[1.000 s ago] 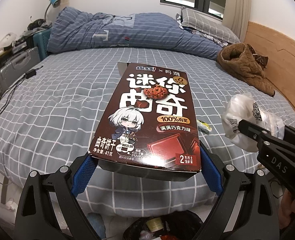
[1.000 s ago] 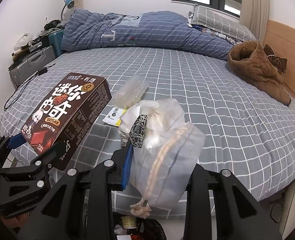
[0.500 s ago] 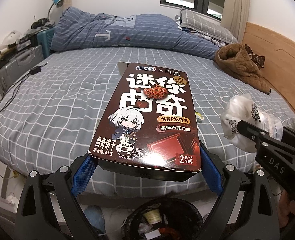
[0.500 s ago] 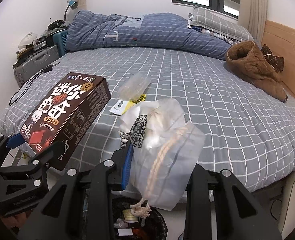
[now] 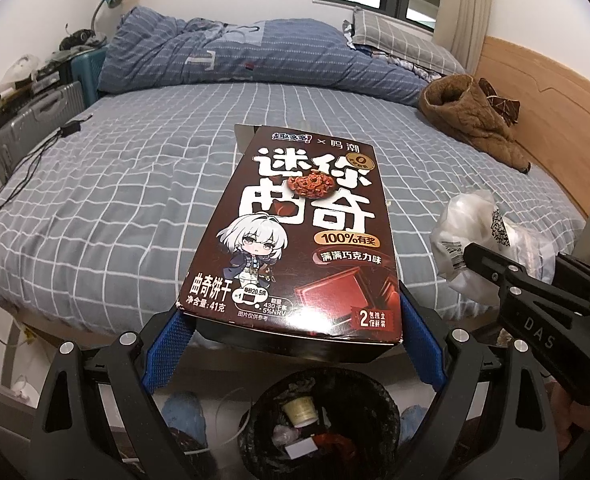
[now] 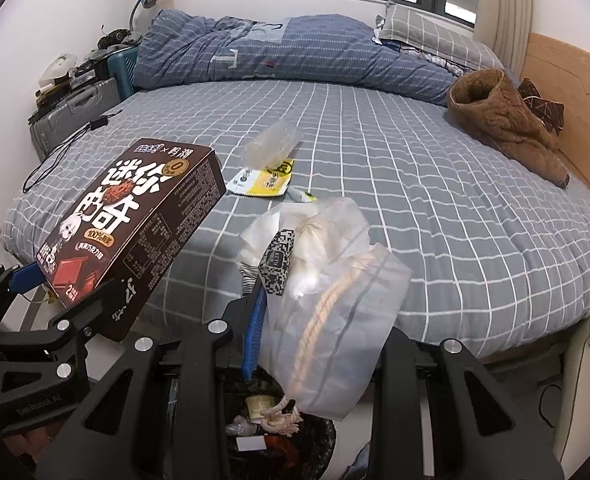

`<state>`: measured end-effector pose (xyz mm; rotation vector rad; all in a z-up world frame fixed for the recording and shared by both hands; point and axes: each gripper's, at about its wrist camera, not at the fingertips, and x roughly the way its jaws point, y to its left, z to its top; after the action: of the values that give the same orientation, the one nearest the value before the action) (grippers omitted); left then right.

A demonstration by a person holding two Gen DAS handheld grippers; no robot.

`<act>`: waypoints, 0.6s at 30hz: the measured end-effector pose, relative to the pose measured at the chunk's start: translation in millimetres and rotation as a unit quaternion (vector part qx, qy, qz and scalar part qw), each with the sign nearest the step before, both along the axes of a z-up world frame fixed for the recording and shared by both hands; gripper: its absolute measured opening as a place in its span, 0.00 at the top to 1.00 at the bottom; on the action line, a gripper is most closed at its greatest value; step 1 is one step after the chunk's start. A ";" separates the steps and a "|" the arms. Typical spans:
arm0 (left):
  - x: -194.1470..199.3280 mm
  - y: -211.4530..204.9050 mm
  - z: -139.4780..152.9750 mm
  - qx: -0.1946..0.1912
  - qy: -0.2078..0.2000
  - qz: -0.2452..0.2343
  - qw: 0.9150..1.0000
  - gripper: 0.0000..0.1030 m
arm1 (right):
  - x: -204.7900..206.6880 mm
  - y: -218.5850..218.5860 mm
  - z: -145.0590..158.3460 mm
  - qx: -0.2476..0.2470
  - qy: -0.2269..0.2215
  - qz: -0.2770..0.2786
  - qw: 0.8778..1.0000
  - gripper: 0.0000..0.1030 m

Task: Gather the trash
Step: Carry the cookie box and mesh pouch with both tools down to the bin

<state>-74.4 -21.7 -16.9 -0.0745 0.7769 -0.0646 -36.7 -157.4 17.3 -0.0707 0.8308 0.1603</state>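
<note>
From the left wrist, the left tongs (image 5: 291, 344) are clamped on the near end of a cookie box (image 5: 295, 236), held flat and jutting forward so it can drop into the bin (image 5: 323, 424) directly beneath. From the right wrist, the right tongs (image 6: 319, 340) pinch a plastic bag (image 6: 335, 300) that dangles over the same bin (image 6: 279, 440); wrappers (image 6: 265, 178) lie ahead on the bed (image 6: 455, 208).

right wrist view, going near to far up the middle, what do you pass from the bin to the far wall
trash bin → translucent plastic bag held in the right gripper → yellow wrapper on the bed → clear plastic tray → rumpled blue duvet
</note>
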 end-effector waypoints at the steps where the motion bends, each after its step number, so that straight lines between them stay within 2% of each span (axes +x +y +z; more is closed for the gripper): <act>1: -2.5 -0.1 -0.7 0.000 0.001 0.000 1.000 0.12 | -3.2 0.2 -0.7 0.000 0.001 0.001 1.000 0.72; 18: -48.2 -4.5 -10.8 0.001 0.029 0.002 1.000 0.12 | -51.2 -6.3 -7.7 0.011 0.018 0.005 1.000 0.72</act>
<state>-122.6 -26.2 -27.7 -0.0758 0.8355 -0.0567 -88.0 -163.7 9.6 -0.0520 0.8645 0.1812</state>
